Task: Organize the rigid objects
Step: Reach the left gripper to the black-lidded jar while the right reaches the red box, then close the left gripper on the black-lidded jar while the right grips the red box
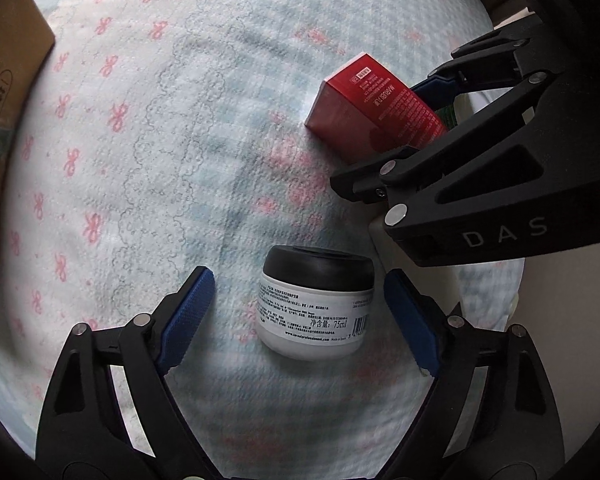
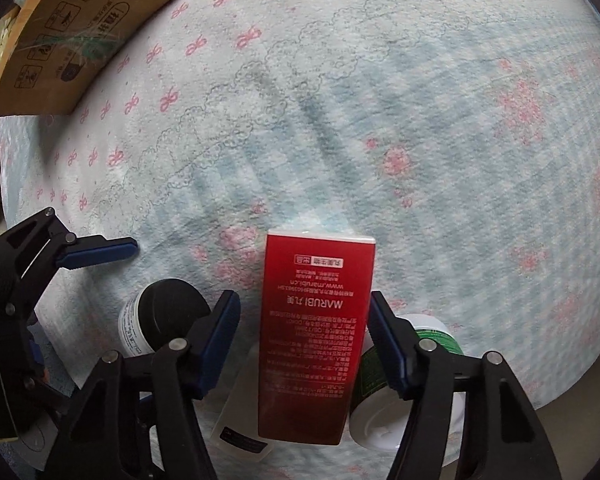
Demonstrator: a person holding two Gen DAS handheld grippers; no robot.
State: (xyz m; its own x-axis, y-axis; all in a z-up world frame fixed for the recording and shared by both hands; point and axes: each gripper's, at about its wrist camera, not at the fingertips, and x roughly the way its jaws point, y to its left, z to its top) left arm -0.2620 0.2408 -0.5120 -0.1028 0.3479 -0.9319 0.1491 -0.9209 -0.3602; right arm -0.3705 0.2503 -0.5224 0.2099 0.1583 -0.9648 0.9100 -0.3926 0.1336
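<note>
A white jar with a black lid (image 1: 316, 304) lies on the patterned cloth, between the spread fingers of my left gripper (image 1: 300, 312), which is open and not touching it. The jar also shows in the right wrist view (image 2: 160, 316). A red MARUBI box (image 2: 312, 332) lies between the fingers of my right gripper (image 2: 304, 336), which is open, with small gaps on both sides. In the left wrist view the red box (image 1: 364, 112) sits inside the right gripper (image 1: 396, 136).
A cardboard box (image 2: 80, 32) stands at the far left of the cloth (image 2: 380, 120). A green-labelled white jar (image 2: 384, 392) and a flat white box (image 2: 240, 420) lie near the red box, by the cloth's near edge.
</note>
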